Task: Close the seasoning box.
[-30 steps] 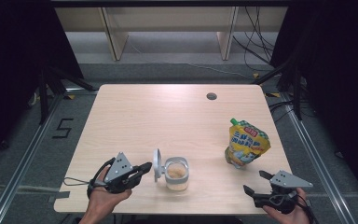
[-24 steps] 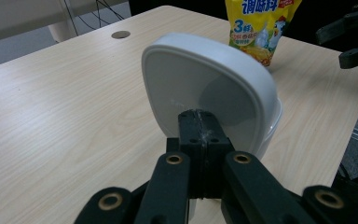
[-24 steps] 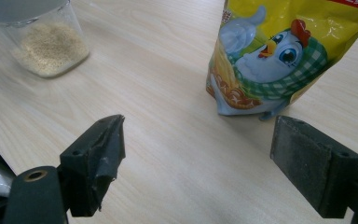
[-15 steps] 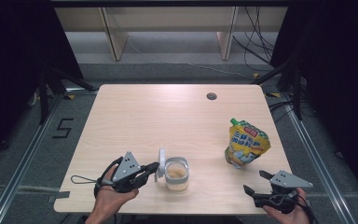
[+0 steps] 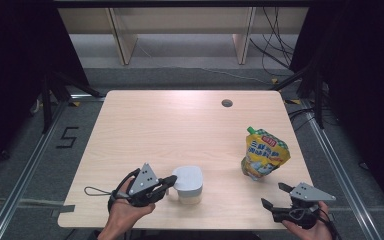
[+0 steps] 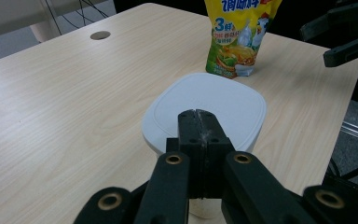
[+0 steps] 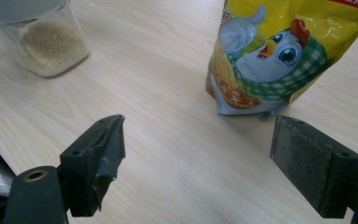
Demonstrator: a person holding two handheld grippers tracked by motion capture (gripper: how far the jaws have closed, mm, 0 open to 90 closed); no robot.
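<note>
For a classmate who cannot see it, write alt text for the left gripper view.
The left gripper, jaws shut, rests its tips on the white lid that covers a container on a light wooden table. Behind stands a yellow and green pouch, and the right gripper shows at the top right.

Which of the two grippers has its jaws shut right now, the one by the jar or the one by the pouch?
The left gripper, by the white-lidded jar: its jaws meet over the lid. The right gripper, near the yellow pouch, stands wide open with nothing between its jaws.
</note>
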